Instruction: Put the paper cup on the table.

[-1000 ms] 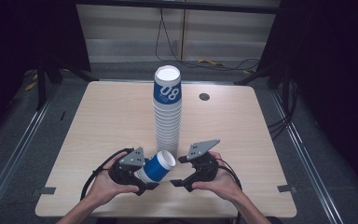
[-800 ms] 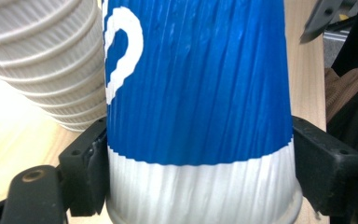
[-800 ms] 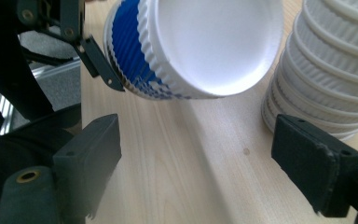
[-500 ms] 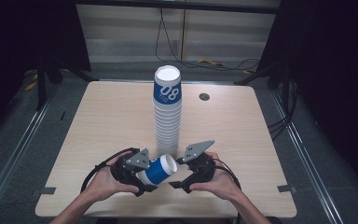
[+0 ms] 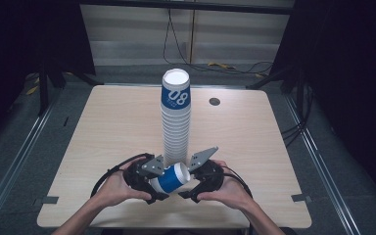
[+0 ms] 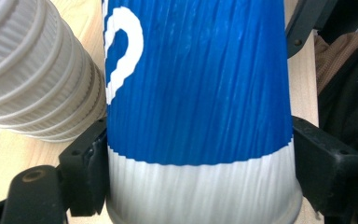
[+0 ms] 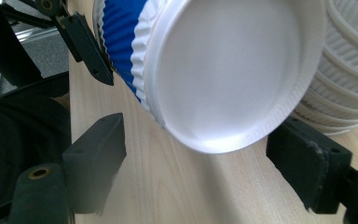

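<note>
A tall stack of ribbed white paper cups [image 5: 176, 122], topped by a blue cup marked 08, stands mid-table. A single blue and white cup [image 5: 169, 177] lies tilted on its side just in front of the stack, and my left gripper [image 5: 151, 179] is shut on it. In the left gripper view both jaws press the cup [image 6: 196, 93] at its white band, with the stack [image 6: 32, 70] close by at the left. My right gripper [image 5: 196, 180] is open. In the right gripper view the cup's white round end [image 7: 228, 70] faces the camera, between and above the spread fingers [image 7: 98, 154].
The light wooden table [image 5: 254, 147] has a small dark round grommet [image 5: 214, 102] behind and to the right of the stack. Both hands rest near the table's front edge. Cables loop around each gripper. Dark floor and metal rails lie beyond the table's sides.
The held cup has tipped a little flatter and shifted slightly right. The right gripper has drawn closer to the cup's white end. The stack has not moved.
</note>
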`<state>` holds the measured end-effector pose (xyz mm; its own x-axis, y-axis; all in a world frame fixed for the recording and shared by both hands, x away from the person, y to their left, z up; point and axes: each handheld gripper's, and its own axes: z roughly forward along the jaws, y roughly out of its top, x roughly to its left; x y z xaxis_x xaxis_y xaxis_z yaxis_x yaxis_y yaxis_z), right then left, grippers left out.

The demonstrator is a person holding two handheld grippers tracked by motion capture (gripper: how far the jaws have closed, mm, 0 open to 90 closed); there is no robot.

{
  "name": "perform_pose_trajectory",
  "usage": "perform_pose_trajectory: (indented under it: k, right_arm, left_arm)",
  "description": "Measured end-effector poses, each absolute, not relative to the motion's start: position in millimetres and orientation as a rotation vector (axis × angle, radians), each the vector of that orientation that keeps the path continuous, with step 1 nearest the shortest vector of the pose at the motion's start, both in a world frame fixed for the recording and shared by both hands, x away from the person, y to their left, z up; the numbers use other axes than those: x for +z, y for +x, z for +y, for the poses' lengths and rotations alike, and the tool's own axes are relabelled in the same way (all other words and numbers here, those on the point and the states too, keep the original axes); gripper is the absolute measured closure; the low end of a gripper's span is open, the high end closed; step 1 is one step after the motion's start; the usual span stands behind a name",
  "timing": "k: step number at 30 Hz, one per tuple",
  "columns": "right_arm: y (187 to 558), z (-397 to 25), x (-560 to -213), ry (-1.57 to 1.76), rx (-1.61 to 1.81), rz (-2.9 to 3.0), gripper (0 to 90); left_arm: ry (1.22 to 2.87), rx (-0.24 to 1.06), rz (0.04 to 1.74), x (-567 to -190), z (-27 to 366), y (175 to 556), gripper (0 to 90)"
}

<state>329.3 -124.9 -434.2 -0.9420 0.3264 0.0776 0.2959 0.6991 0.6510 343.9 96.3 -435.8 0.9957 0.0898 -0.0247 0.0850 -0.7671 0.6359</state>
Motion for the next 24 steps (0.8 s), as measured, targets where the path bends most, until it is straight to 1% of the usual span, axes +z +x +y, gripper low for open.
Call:
perform_pose_trajectory:
  k: [8, 15, 17, 18, 24]
  right_arm:
    - [329, -126, -434, 0.507, 1.061, 2.879, 18.6]
    - [329, -120, -432, 0.472, 1.037, 2.917, 19.5]
    - [329, -119, -432, 0.469, 1.035, 2.92, 19.5]
    - [329, -117, -431, 0.447, 1.026, 2.93, 19.5]
    - [328, -113, -433, 0.411, 1.017, 2.983, 20.8]
  left_arm:
    - [2.518, -0.012, 0.074, -439, 92, 342, 17.7]
    - [2.546, -0.013, 0.05, -443, 88, 340, 17.8]
    - [2.557, -0.025, 0.032, -443, 86, 339, 17.8]
    - [2.59, -0.021, 0.022, -445, 84, 336, 17.8]
    - [2.606, -0.032, -0.026, -447, 80, 332, 17.8]
